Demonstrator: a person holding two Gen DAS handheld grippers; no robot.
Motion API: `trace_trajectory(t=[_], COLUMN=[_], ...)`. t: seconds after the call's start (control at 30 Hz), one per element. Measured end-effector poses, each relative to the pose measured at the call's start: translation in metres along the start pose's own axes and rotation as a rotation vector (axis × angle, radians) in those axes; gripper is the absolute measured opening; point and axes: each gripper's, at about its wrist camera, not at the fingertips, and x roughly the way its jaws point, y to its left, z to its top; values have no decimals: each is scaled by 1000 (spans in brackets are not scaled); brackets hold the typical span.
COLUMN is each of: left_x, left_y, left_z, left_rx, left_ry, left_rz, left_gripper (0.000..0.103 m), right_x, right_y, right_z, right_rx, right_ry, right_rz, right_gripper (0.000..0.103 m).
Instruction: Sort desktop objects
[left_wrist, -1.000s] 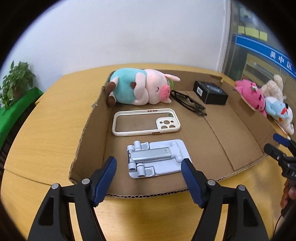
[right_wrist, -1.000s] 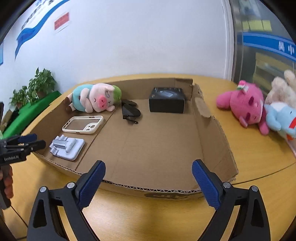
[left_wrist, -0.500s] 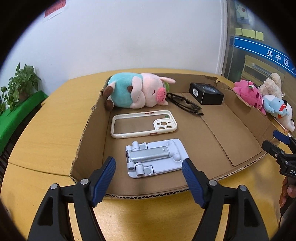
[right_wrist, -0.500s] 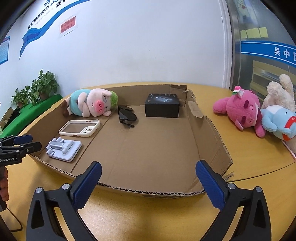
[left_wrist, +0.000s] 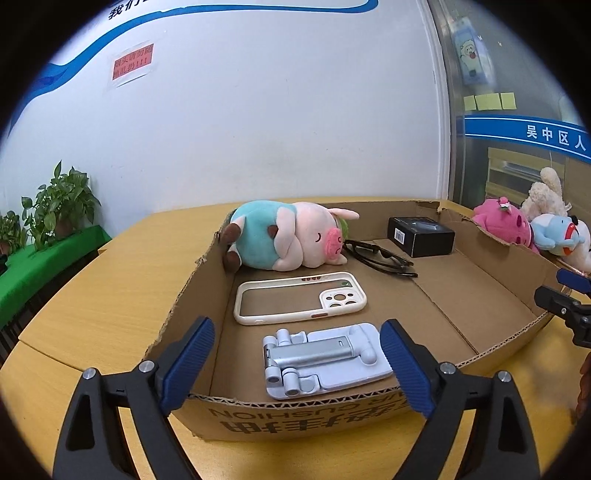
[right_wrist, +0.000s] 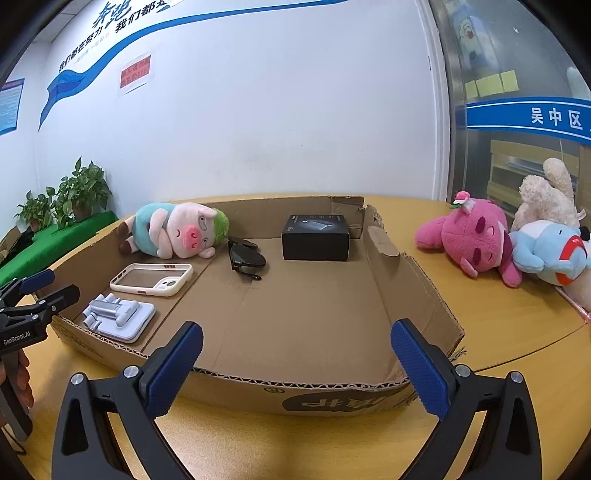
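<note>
Cardboard tray (right_wrist: 402, 280) already holding five items, both hand-held grippers, left (left_wrist: 297, 360) and right (right_wrist: 295, 363), hovering wide and empty at its near edge, probably needing reaching next toward the pink plush (right_wrist: 469, 240) lying outside on the counter (right_wrist: 480, 317).

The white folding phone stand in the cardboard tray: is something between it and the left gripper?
Only the tray's low front wall stands between the open left gripper and the white folding phone stand.

The left gripper (left_wrist: 295, 363) is held low and level, its blue-padded fingers (left_wrist: 188, 363) spread wide with nothing between them; the right gripper (right_wrist: 295, 365) sits alongside at similar height, fingers (right_wrist: 419, 367) likewise wide apart and empty.
</note>
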Motion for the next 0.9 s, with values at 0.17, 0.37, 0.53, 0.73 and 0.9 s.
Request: trace_trajectory(t=[0.17, 0.37, 0.53, 0.73, 0.9], left_x=[2, 3, 3, 4, 4], left_y=[2, 3, 3, 3, 4], left_z=[1, 1, 1, 1, 0], left_rx=[-1, 0, 0, 0, -1], left_ry=[2, 2, 3, 3, 3], left_rz=[5, 3, 3, 1, 5], left_gripper=[95, 95, 96, 96, 96], right_x=[2, 3, 2, 2, 2], right_y=[-1, -1, -1, -1, -1], right_z=[0, 0, 0, 0, 0], right_rx=[-4, -3, -4, -3, -3], right_ry=[0, 0, -1, -1, -1], right_rz=[-2, -1, 0, -1, -1], right_gripper=[103, 103, 103, 103, 103])
